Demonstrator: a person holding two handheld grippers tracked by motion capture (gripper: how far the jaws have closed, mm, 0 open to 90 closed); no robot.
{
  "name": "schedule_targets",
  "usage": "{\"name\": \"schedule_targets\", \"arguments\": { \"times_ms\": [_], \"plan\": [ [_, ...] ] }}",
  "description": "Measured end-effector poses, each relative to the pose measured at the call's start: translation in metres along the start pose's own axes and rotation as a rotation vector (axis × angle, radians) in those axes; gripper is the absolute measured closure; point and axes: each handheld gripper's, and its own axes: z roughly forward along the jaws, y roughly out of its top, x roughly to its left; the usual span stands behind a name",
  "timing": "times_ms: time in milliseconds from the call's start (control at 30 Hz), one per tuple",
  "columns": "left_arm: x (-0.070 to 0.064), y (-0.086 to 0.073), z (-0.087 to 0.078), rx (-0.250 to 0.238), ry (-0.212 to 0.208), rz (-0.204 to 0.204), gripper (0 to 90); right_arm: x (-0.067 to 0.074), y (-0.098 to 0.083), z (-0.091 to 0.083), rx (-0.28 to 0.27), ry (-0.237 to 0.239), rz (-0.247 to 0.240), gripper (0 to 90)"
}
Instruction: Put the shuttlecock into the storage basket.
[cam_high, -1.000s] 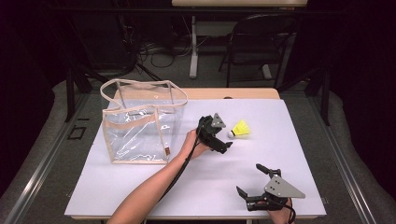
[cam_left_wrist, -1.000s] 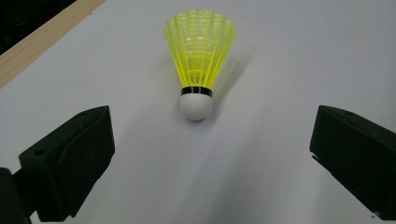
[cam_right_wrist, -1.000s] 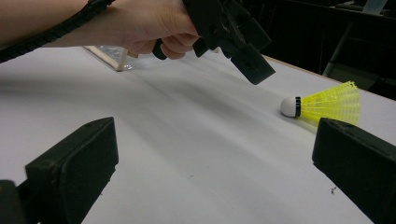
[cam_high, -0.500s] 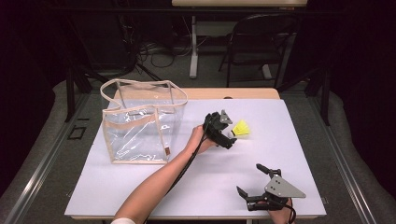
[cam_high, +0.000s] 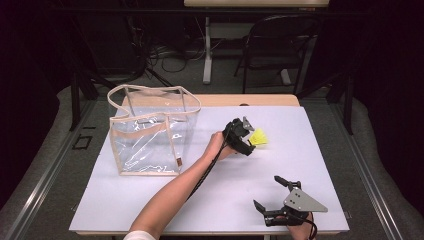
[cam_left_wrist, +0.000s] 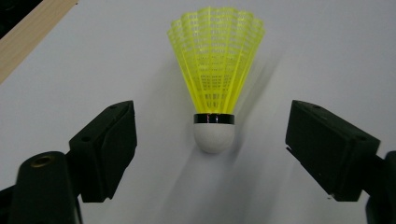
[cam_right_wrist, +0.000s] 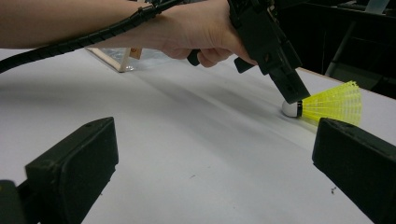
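Observation:
A yellow shuttlecock (cam_high: 259, 136) with a white cork head lies on its side on the white table (cam_high: 325, 150), right of centre. My left gripper (cam_high: 249, 139) reaches it from the left. In the left gripper view the cork (cam_left_wrist: 214, 137) sits between the two jaws of this gripper (cam_left_wrist: 214, 126), with a gap on each side. The jaws have just been closing and do not touch it. The right gripper view shows one left finger (cam_right_wrist: 280, 70) beside the shuttlecock (cam_right_wrist: 332, 102). My right gripper (cam_high: 267, 192) rests open near the front edge, holding nothing (cam_right_wrist: 215, 158).
A clear plastic tote bag (cam_high: 150, 135) with beige trim stands upright at the table's left. A black chair (cam_high: 280, 45) and cables are on the floor beyond the far edge. The person's left forearm (cam_high: 175, 195) crosses the table's middle.
The left gripper has moved right to the shuttlecock, and its jaws now straddle the cork head. The right gripper has stayed put.

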Motion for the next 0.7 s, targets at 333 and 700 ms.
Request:
{"name": "schedule_targets", "arguments": {
  "times_ms": [333, 700],
  "plan": [
    [0.002, 0.002, 0.014, 0.028, -0.02, -0.006, 43.5, 0.0, 0.0, 0.0, 0.001, 0.002, -0.003, 0.0],
    [0.002, -0.002, 0.025, 0.05, -0.04, -0.018, 60.5, 0.0, 0.0, 0.0, -0.001, 0.004, -0.005, 0.0]
  ]
}}
